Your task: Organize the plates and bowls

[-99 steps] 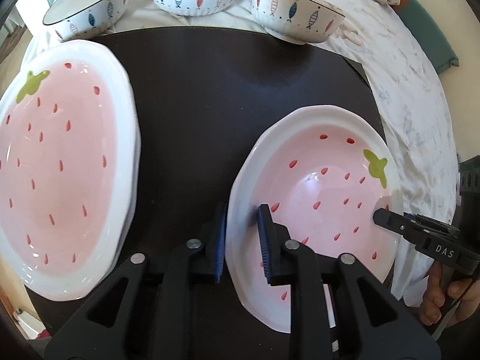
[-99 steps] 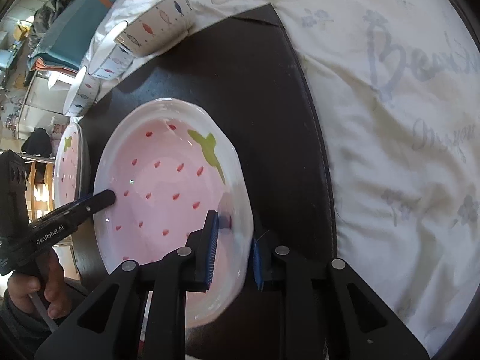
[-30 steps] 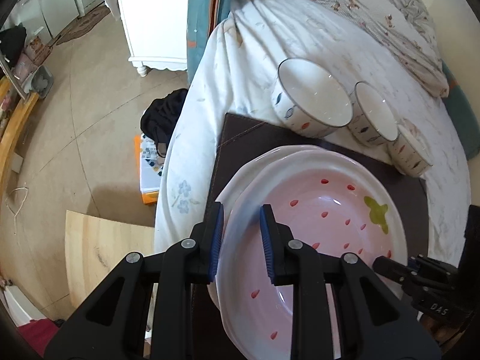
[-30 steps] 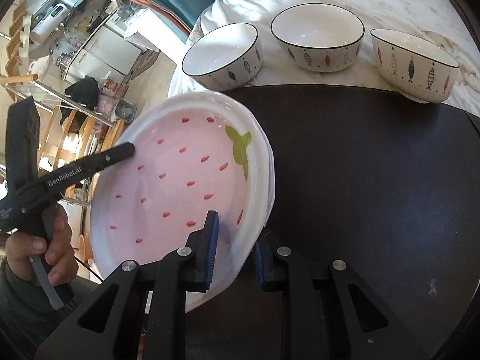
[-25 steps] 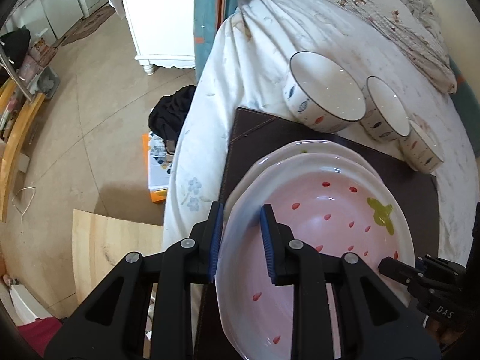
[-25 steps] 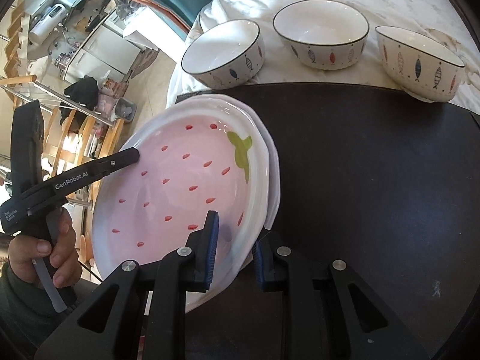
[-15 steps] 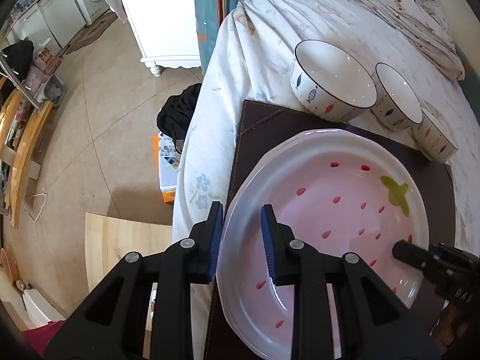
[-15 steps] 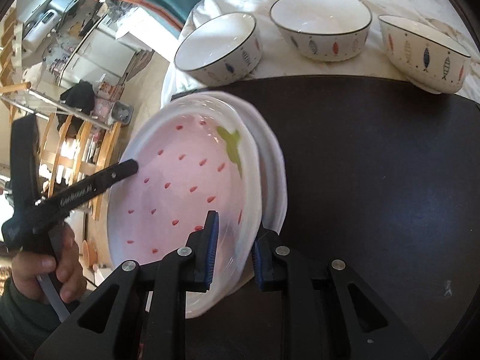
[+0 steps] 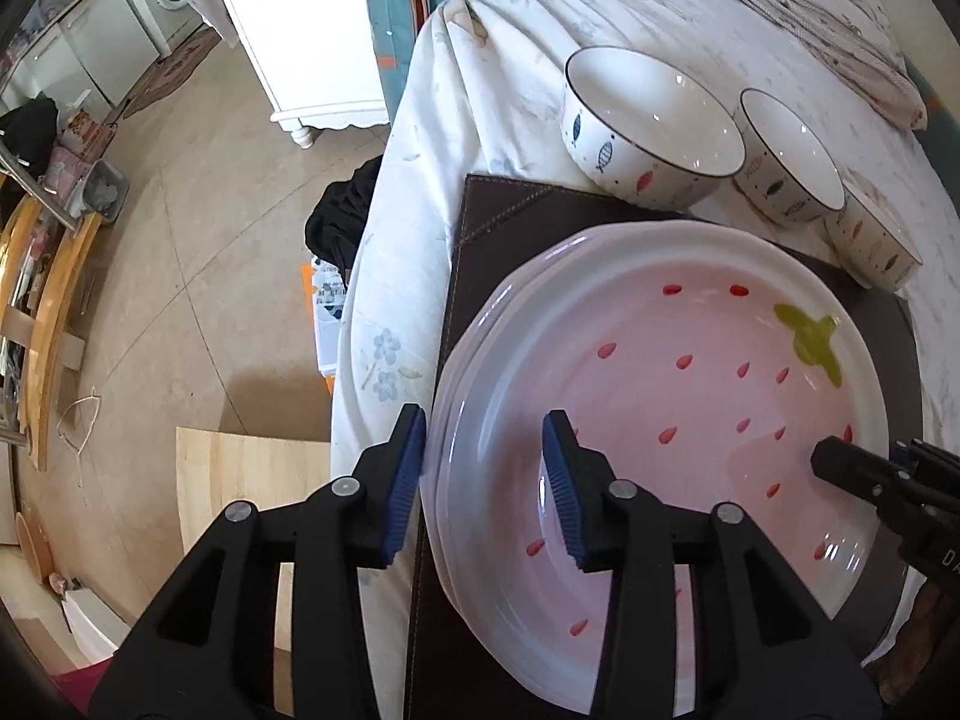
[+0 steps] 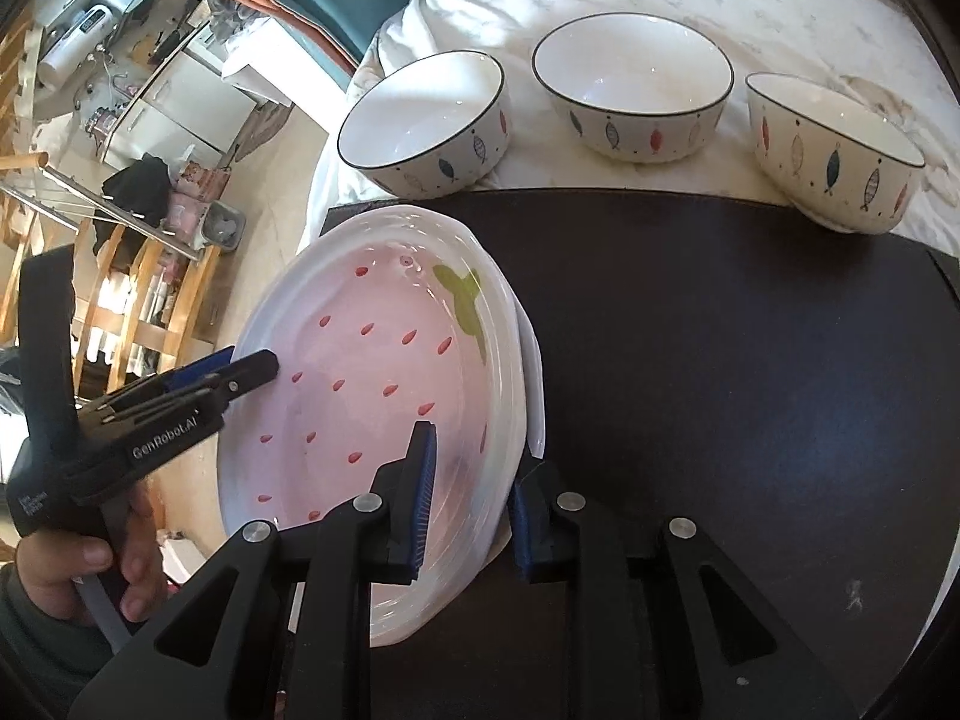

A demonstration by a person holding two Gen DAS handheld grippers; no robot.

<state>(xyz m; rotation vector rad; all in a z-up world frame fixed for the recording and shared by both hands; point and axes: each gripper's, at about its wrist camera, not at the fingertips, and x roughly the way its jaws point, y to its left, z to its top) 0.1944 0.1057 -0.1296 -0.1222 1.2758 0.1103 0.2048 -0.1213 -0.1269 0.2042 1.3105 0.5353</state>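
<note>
1. The upper strawberry plate (image 9: 690, 420) is found nested on a second plate (image 10: 531, 372) of the same pattern, at the left end of the dark mat (image 10: 750, 360), which is laid over the bed's white sheet (image 9: 420, 210).
2. Handling is judged as follows: glazed ceramic, rigid, fairly heavy, slippery and breakable. The raised rim is the sound place to be gripped, best at two opposite points.
3. In the right wrist view the plate's long axis runs from 1 o'clock to 7 o'clock, with the green leaf (image 10: 465, 294) toward 1 o'clock.
4. The left gripper (image 9: 485, 468) straddles the rim; its fingers have just been opening and stand apart, clear of the ceramic.
5. The right gripper (image 10: 474, 498) is seen closed on the rim of the stack.
6. Three fish-pattern bowls (image 10: 633, 102) are lined up at 12 o'clock beyond the mat, unstacked.
</note>
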